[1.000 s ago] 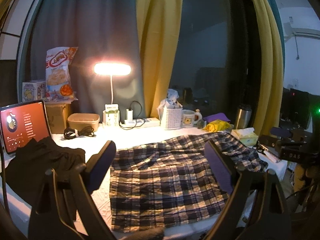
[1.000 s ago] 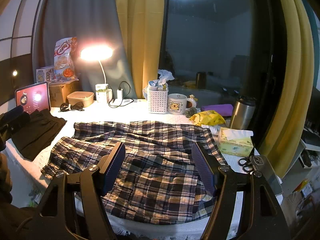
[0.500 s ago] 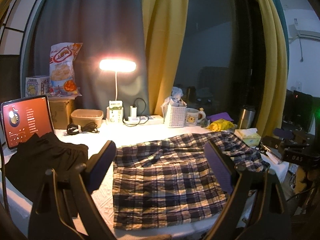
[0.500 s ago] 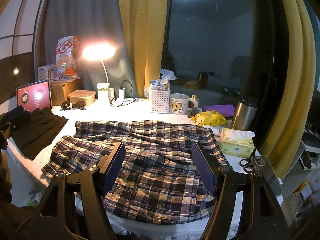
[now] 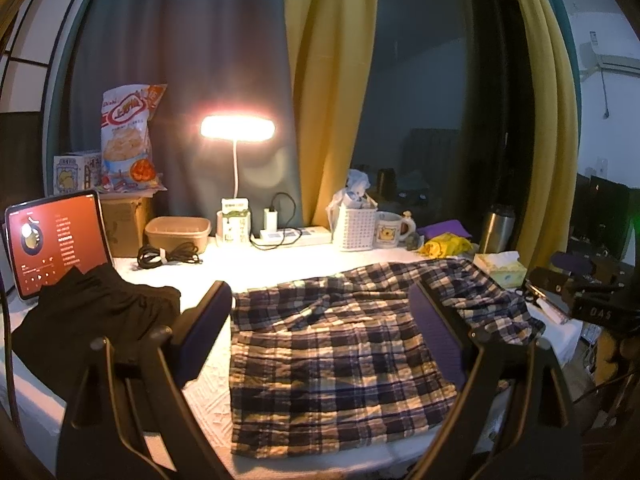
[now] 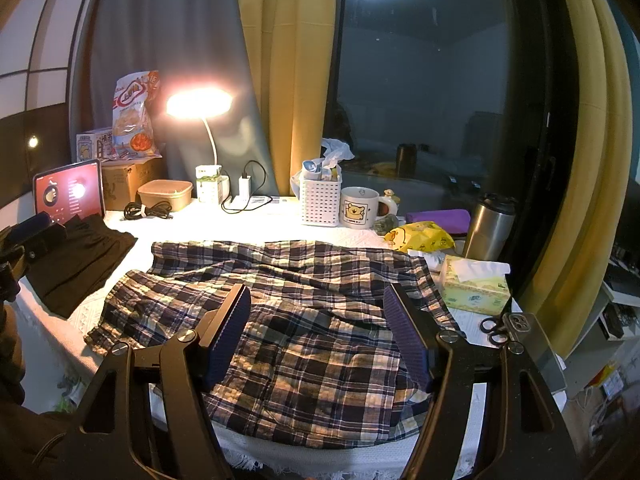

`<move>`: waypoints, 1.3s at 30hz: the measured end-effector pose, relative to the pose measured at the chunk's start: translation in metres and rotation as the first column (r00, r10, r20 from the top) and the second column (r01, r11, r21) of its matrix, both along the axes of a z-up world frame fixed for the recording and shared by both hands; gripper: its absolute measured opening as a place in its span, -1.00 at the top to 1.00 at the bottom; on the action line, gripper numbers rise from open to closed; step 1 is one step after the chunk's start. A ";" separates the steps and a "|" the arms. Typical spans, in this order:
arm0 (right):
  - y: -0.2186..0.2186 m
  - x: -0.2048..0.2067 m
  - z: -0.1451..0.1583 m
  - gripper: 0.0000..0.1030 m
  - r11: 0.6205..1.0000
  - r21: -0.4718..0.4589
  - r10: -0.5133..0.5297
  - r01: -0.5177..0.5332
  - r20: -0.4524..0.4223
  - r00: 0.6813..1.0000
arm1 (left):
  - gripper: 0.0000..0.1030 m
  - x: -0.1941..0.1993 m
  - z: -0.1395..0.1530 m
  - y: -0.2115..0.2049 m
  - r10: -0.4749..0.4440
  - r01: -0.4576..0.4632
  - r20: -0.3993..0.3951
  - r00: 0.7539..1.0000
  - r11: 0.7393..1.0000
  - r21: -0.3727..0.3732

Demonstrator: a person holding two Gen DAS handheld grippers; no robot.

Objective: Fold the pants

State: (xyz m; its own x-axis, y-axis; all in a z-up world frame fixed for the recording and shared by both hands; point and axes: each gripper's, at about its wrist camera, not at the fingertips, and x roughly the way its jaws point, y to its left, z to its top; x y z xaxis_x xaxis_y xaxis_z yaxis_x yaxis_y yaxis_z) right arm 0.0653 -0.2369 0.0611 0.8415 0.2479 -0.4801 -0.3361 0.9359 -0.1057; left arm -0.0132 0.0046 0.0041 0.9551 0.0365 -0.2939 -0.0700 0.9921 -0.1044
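Your left gripper (image 5: 324, 320) has lifted and pulled back a little in the last second. The table edge sat lower in its view before, and now you see more of the lamp (image 5: 237, 127) and curtain. Your right gripper (image 6: 318, 334) has hardly moved. Both tongs are wide apart and hold nothing.

The plaid pants (image 6: 276, 320) lie spread on the white table cover (image 5: 208, 400), in the middle, with wrinkles and one part lying over another. They have not changed, so I think the fold has not started and you are still lining up.

A black garment (image 5: 88, 320) lies on the left, by a lit tablet (image 5: 52, 240). At the far side stand a white basket (image 6: 320, 200) and a mug (image 6: 360, 210). On the right are a tissue box (image 6: 474, 286) and scissors (image 6: 494, 330). It is dark outside the window.
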 end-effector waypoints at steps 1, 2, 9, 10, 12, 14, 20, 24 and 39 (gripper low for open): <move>0.000 0.000 0.000 -0.41 1.000 0.000 0.000 0.000 -0.001 1.000 | -0.76 0.000 0.000 0.000 -0.001 0.001 0.000 1.000 1.000 -0.002; 0.000 0.000 0.000 -0.41 1.000 0.000 0.000 0.000 0.000 1.000 | -0.76 0.000 0.000 -0.001 0.000 0.000 -0.001 1.000 1.000 -0.001; -0.001 0.000 0.000 -0.41 1.000 0.000 0.001 -0.001 0.000 1.000 | -0.76 0.001 -0.001 -0.001 0.000 0.000 -0.002 1.000 1.000 -0.001; -0.001 0.001 0.000 -0.41 1.000 0.000 0.000 0.000 0.000 1.000 | -0.76 0.001 -0.001 -0.001 0.000 0.000 -0.002 1.000 1.000 -0.002; -0.001 0.001 -0.001 -0.41 1.000 0.001 0.001 -0.001 0.000 1.000 | -0.76 0.001 -0.001 -0.001 0.000 0.000 -0.003 1.000 1.000 -0.007; -0.001 0.001 0.000 -0.40 1.000 0.002 0.001 -0.001 -0.001 1.000 | -0.76 0.001 -0.002 -0.002 -0.007 0.007 -0.007 1.000 1.000 -0.013; 0.002 -0.003 0.000 -0.41 1.000 0.001 -0.006 0.006 -0.001 1.000 | -0.76 0.001 -0.001 -0.007 -0.024 0.024 -0.012 1.000 1.000 -0.003; 0.001 -0.002 0.000 -0.40 1.000 0.002 -0.001 0.001 0.000 1.000 | -0.76 0.001 -0.001 -0.009 -0.016 0.016 -0.008 1.000 1.000 0.002; 0.003 -0.001 -0.001 -0.41 1.000 0.001 0.003 -0.003 -0.004 1.000 | -0.76 -0.001 0.001 -0.003 -0.011 0.011 -0.006 1.000 1.000 -0.001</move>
State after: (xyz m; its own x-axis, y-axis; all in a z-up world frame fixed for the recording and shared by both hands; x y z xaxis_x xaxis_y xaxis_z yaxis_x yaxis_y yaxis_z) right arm 0.0639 -0.2340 0.0604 0.8387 0.2507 -0.4834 -0.3392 0.9350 -0.1037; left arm -0.0143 0.0016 0.0055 0.9537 0.0260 -0.2996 -0.0600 0.9927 -0.1051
